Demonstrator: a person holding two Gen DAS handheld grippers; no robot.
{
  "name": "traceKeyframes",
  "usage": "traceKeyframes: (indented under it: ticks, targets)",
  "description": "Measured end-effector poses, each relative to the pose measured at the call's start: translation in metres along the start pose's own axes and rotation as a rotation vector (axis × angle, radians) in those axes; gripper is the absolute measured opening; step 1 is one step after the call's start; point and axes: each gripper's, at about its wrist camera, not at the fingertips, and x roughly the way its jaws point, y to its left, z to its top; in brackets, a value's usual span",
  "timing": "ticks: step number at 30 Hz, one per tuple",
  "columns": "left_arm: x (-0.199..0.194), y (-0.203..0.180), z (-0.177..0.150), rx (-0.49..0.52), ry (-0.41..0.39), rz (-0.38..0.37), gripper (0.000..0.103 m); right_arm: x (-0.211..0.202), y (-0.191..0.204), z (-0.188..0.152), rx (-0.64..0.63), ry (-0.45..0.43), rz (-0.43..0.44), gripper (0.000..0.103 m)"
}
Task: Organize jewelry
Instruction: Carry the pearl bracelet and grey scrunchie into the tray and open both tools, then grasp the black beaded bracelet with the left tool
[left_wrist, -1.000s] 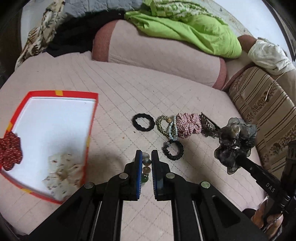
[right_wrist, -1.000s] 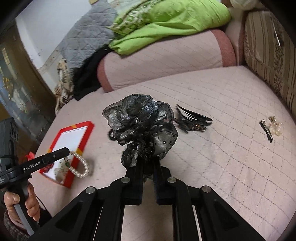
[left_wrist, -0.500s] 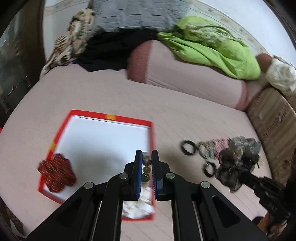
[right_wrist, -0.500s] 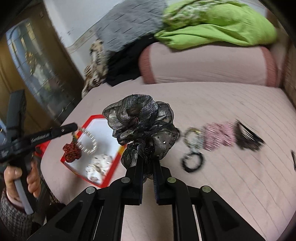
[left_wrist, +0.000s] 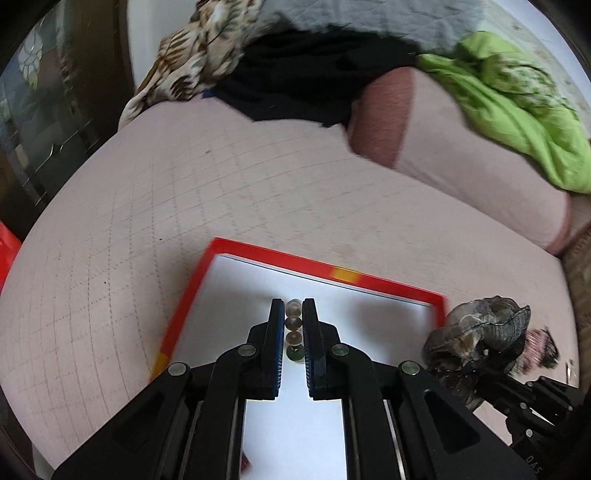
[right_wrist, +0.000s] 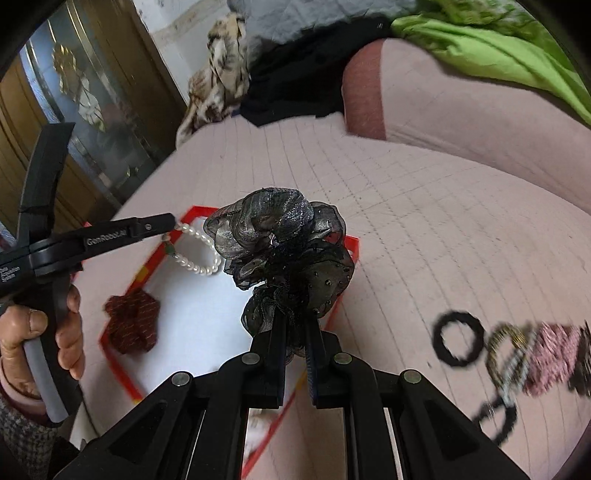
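Pink quilted bedding covers the bed (left_wrist: 258, 192), with a bolster and heaped green and grey blankets at the far side. On the quilt lies a red-rimmed tray (right_wrist: 334, 317) with a white floor, already holding a dark red scrunchie (right_wrist: 133, 321). Loose hair ties (right_wrist: 458, 343) wait on the quilt to the right. The right gripper (right_wrist: 295, 332) has its fingers clamped on a black gauze scrunchie (right_wrist: 284, 254), raised over the tray's right rim. The left gripper (left_wrist: 293, 328) has its fingers clamped on a pearl bracelet (right_wrist: 195, 254), which dangles over the tray's far left part. To do this well, I would lower the bracelet until the pearls rest on the white floor, clear of the red scrunchie, then part the fingers, so nothing bounces over the rim.
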Motion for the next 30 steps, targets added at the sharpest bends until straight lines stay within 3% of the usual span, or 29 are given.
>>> traceKeyframes:
  ticks: [8,11,13,14,17,18,26,30]
  targets:
    - [0.048,0.043,0.013,-0.071,0.030,0.081,0.009,0.052,-0.010,0.012,0.025,0.084,-0.013,0.011]
    - [0.052,0.053,0.014,-0.111,0.022,0.097,0.009,0.055,-0.008,0.011,0.019,0.077,-0.008,0.019]
    - [0.050,0.057,0.015,-0.125,0.005,0.105,0.010,0.052,-0.008,0.010,0.016,0.060,-0.005,0.048]
    - [0.049,0.058,0.015,-0.126,0.003,0.107,0.013,0.048,-0.008,0.009,0.014,0.039,-0.005,0.052]
    - [0.037,0.059,0.013,-0.137,-0.025,0.113,0.040,0.036,-0.006,0.008,0.000,0.004,-0.007,0.058]
    - [0.033,0.059,0.013,-0.137,-0.034,0.117,0.043,0.032,-0.005,0.008,-0.004,0.000,-0.013,0.058]
    - [-0.033,0.025,-0.012,-0.023,-0.115,0.156,0.044,-0.030,-0.015,-0.021,0.004,-0.062,-0.025,0.061]
    - [-0.071,-0.004,-0.035,0.034,-0.155,0.120,0.052,-0.066,-0.033,-0.055,0.055,-0.075,-0.051,0.061]
